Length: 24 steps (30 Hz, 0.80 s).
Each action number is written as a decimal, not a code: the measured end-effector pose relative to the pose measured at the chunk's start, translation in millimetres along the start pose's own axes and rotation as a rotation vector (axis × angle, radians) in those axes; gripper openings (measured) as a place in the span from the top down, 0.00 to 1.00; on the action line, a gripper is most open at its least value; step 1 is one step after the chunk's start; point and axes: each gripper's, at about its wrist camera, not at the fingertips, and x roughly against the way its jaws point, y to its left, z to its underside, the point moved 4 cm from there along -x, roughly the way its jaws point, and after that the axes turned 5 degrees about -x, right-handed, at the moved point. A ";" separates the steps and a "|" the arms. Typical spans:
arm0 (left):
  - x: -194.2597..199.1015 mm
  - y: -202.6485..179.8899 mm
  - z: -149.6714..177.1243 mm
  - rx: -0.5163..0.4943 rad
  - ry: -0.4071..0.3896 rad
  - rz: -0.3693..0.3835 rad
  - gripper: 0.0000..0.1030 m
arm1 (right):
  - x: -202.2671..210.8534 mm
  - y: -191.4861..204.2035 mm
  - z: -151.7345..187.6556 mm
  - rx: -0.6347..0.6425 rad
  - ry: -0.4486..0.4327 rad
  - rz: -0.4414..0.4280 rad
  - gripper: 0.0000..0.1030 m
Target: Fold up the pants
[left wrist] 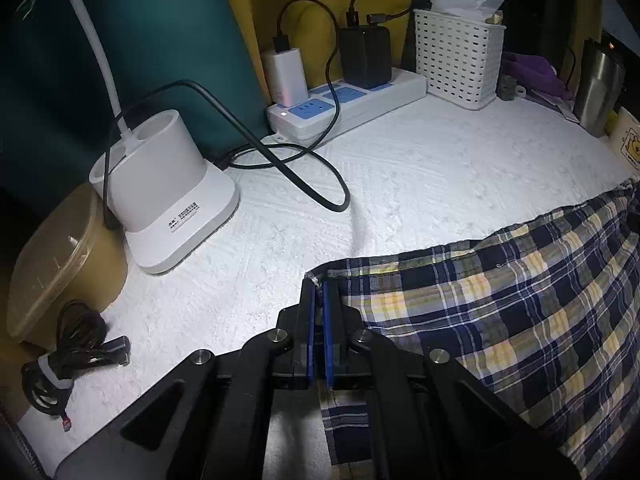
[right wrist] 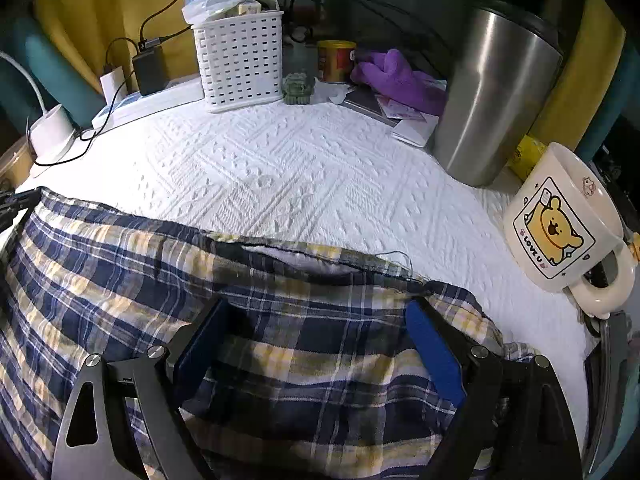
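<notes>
The pants (left wrist: 500, 292) are blue, white and yellow plaid and lie on a white textured cloth (left wrist: 400, 168). My left gripper (left wrist: 319, 286) is shut on the pants' left corner, with the fabric pinched between its blue pads. In the right wrist view the pants (right wrist: 120, 272) fill the lower half. My right gripper (right wrist: 316, 312) is open, its fingers spread wide over the plaid fabric near the far hem, with nothing pinched.
A white lamp base (left wrist: 168, 200), power strip (left wrist: 344, 104) with chargers and black cables stand at the back left. A white basket (right wrist: 240, 64), steel tumbler (right wrist: 496, 92), bear mug (right wrist: 560, 220), purple cloth (right wrist: 396, 76) and coiled cable (left wrist: 64, 360) ring the cloth.
</notes>
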 end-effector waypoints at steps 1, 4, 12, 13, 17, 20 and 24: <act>0.4 0.6 -0.6 0.008 0.003 0.005 0.97 | 0.6 0.0 0.0 -0.001 0.000 0.000 0.12; 6.0 6.2 -1.1 0.039 0.002 -0.018 0.94 | 5.2 -0.4 0.7 -0.005 -0.004 0.005 0.12; 48.1 13.4 3.2 0.090 -0.071 -0.046 0.94 | 30.2 1.9 8.6 -0.009 -0.035 0.008 0.12; 53.7 10.8 6.2 0.089 -0.075 -0.039 0.94 | 33.6 2.5 10.1 -0.008 -0.039 0.007 0.12; 65.3 1.2 20.3 0.099 -0.074 -0.011 0.94 | 49.1 4.5 18.3 -0.007 -0.055 0.005 0.12; 71.2 -6.9 35.0 0.102 -0.064 0.008 0.94 | 58.0 6.6 24.1 -0.006 -0.065 0.001 0.12; 81.4 -18.6 52.7 0.110 -0.054 0.032 0.94 | 70.3 7.9 34.4 -0.010 -0.073 -0.014 0.12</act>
